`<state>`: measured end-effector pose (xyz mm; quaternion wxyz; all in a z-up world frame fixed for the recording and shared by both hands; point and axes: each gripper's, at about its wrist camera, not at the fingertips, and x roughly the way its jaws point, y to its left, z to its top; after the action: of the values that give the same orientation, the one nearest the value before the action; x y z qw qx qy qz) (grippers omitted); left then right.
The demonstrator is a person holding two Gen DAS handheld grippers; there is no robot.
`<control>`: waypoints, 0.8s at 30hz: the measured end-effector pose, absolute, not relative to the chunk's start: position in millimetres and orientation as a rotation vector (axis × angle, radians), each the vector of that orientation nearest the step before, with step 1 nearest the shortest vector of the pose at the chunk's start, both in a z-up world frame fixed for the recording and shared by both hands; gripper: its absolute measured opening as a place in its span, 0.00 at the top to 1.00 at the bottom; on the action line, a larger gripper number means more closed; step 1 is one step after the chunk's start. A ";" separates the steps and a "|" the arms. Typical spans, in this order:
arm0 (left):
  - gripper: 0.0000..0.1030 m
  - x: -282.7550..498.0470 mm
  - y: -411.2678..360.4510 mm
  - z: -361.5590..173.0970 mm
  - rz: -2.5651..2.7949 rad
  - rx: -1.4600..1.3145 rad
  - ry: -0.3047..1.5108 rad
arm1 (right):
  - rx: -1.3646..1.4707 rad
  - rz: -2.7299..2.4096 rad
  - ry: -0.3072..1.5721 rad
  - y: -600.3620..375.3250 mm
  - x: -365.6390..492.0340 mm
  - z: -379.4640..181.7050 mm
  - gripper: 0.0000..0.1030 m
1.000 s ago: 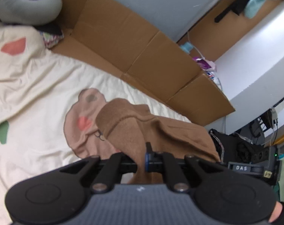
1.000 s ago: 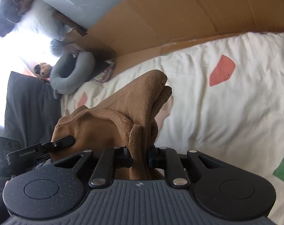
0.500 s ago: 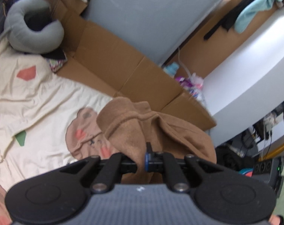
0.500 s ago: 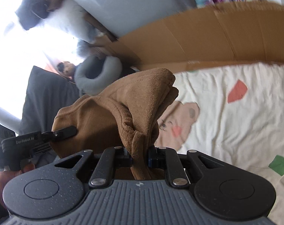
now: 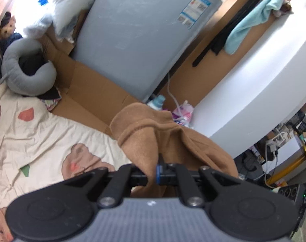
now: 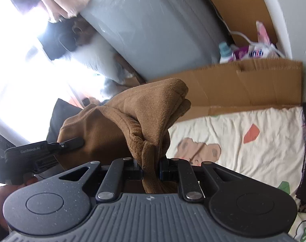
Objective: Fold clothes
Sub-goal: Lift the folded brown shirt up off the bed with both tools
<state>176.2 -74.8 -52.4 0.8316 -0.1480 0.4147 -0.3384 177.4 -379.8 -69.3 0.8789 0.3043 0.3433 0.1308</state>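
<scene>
A brown fleece garment [image 5: 153, 133] hangs in the air above the bed, bunched over both grippers. My left gripper [image 5: 158, 173] is shut on a fold of it. In the right wrist view the same brown garment [image 6: 132, 117] is pinched between the pads of my right gripper [image 6: 150, 171], which is shut on a thick gather. The left gripper [image 6: 52, 149] shows at the left of that view, clamped on the cloth's other side, with a hand [image 6: 3, 201] below it. The garment's lower part is hidden behind the gripper bodies.
A cream bedsheet [image 5: 31, 141] with bear prints lies below. Flattened cardboard [image 5: 88, 88] lines the bed's far edge, against a grey appliance [image 5: 132, 36]. A grey neck pillow [image 5: 25, 76] sits at the left. A white wall [image 5: 253, 84] and cluttered bottles [image 6: 245, 52] stand beyond.
Both grippers rose well above the bed, lifting the brown garment with them. The sheet has dropped lower in both views, and the grey appliance and the wall now show.
</scene>
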 end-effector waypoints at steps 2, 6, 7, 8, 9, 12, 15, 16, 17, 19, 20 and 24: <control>0.95 169.1 -76.5 -36.1 -0.726 -0.319 0.870 | 0.625 0.272 0.698 -382.1 169.4 -48.0 0.87; 0.95 156.7 -80.9 -5.4 -0.739 -0.314 0.854 | 0.588 0.276 0.671 -383.1 156.2 -6.3 0.87; 0.95 153.6 -82.2 2.2 -0.742 -0.308 0.849 | 0.579 0.274 0.665 -383.3 153.1 4.0 0.87; 0.95 150.4 -83.4 9.6 -0.747 -0.306 0.845 | 0.579 0.272 0.658 -383.9 149.6 13.8 0.87; 0.95 146.9 -84.7 17.6 -0.755 -0.303 0.839 | 0.581 0.271 0.649 -385.1 145.9 23.7 0.87; 0.95 137.5 -88.2 38.7 -0.774 -0.289 0.828 | 0.569 0.262 0.633 -387.5 135.5 46.8 0.87; 0.95 129.0 -90.1 53.5 -0.771 -0.281 0.842 | 0.557 0.240 0.637 -388.5 125.6 65.5 0.87; 0.95 126.0 -90.6 57.8 -0.770 -0.280 0.844 | 0.555 0.232 0.637 -388.7 121.8 71.8 0.87; 0.95 123.1 -91.2 62.0 -0.770 -0.278 0.844 | 0.551 0.226 0.635 -388.6 118.0 78.1 0.87; 0.95 115.5 -93.1 71.6 -0.771 -0.267 0.843 | 0.543 0.215 0.628 -389.3 109.4 92.0 0.87; 0.95 111.4 -94.7 76.4 -0.773 -0.258 0.843 | 0.538 0.209 0.625 -389.8 104.9 98.5 0.87; 0.95 98.8 -101.6 89.7 -0.783 -0.240 0.849 | 0.519 0.186 0.623 -395.7 88.0 119.8 0.87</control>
<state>98.8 -101.6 89.7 0.8311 -0.1134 0.4003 -0.3690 88.0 -395.7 119.8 0.9146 0.2522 0.3027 0.0905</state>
